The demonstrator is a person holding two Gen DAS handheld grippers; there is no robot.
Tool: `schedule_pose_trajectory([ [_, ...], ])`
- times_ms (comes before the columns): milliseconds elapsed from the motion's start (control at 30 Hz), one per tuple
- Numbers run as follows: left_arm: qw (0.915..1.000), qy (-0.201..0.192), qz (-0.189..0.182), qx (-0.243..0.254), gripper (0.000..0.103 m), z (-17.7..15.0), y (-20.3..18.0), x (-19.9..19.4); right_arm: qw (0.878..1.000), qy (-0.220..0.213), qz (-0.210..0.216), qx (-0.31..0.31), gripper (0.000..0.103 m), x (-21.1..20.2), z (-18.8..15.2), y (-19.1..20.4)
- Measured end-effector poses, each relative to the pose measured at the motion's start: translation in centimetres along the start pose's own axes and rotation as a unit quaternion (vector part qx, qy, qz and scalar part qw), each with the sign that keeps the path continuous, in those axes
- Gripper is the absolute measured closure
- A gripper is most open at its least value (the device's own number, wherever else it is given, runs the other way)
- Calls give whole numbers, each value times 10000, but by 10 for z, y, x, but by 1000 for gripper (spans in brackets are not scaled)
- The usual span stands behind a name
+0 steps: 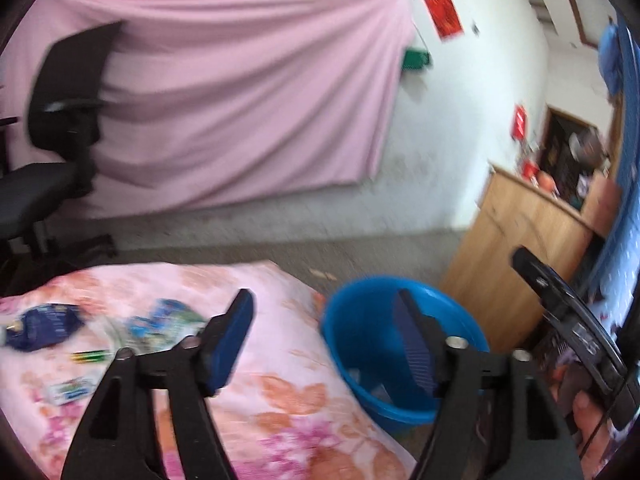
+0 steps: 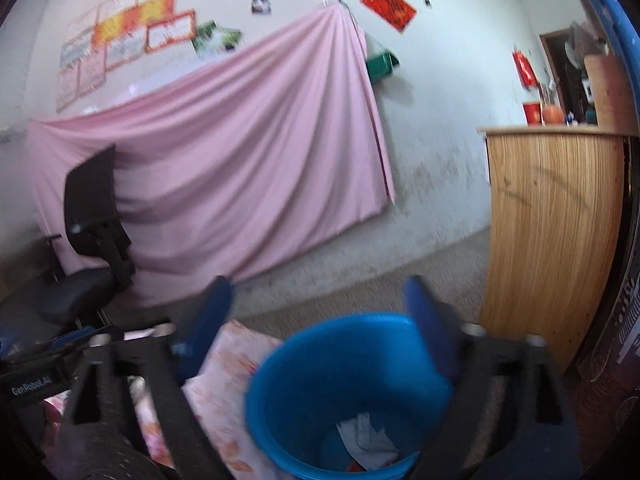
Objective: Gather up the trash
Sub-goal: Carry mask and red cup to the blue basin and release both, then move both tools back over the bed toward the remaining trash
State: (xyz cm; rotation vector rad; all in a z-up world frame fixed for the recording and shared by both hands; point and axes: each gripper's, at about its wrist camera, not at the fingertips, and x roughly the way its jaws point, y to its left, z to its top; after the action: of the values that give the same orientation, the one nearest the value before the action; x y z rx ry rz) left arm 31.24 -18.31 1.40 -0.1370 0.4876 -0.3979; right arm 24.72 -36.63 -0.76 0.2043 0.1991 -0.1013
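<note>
bed with floral cover (image 1: 280,400), left to right: blue wrapper (image 1: 42,326), torn packet (image 1: 160,322), green pen-like item (image 1: 90,356), small packet (image 1: 68,390), all well apart from the blue bin (image 1: 372,344) just beside the bed edge. left hand-held gripper (image 1: 324,344) and right hand-held gripper (image 2: 316,320): both open, empty. risk: blur suggests motion, so a thin wrapper may slip, or a carry may clip the rim. open floor beyond; wooden cabinet (image 2: 552,240) crowds the right.

Both views are lit by soft, even daylight, with weak shadows and no glare. Motion blur smears everything, most strongly the right claw (image 2: 318,300) and the bucket (image 2: 352,344). Fisheye distortion bends the walls, and the corners are black.
</note>
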Motion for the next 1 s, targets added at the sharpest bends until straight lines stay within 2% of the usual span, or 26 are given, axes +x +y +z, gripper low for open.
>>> schedule_pose_trajectory([
  [33,9999,-97,77,-42,12,1,4,-6,9999,-100,106,3,0,-4,2,5],
  [67,9993,-254,240,-97,3,2,12,-16,9995,-205,248,3,0,-9,4,11],
  [100,9982,-407,411,-135,2,2,19,-25,9989,-298,369,0,0,-13,5,17],
  [267,9905,-811,1112,-32,2,-2,48,-61,9936,-718,859,-149,0,-31,7,53],
  [467,9786,-1302,1583,158,2,-20,79,-105,9842,-1054,1366,-398,0,-42,5,101],
  [667,9672,-1663,1888,362,2,-36,106,-144,9784,-971,1667,-739,0,-39,-5,145],
  [733,9667,-1662,1892,442,2,-40,115,-151,9780,-877,1685,-863,0,-35,-11,156],
  [900,9698,-1300,1954,660,2,-54,140,-148,9779,-500,1671,-1156,0,-20,-27,176],
  [1000,9757,-988,1896,485,2,-61,157,-139,9781,-240,1666,-1222,0,-9,-37,182],
])
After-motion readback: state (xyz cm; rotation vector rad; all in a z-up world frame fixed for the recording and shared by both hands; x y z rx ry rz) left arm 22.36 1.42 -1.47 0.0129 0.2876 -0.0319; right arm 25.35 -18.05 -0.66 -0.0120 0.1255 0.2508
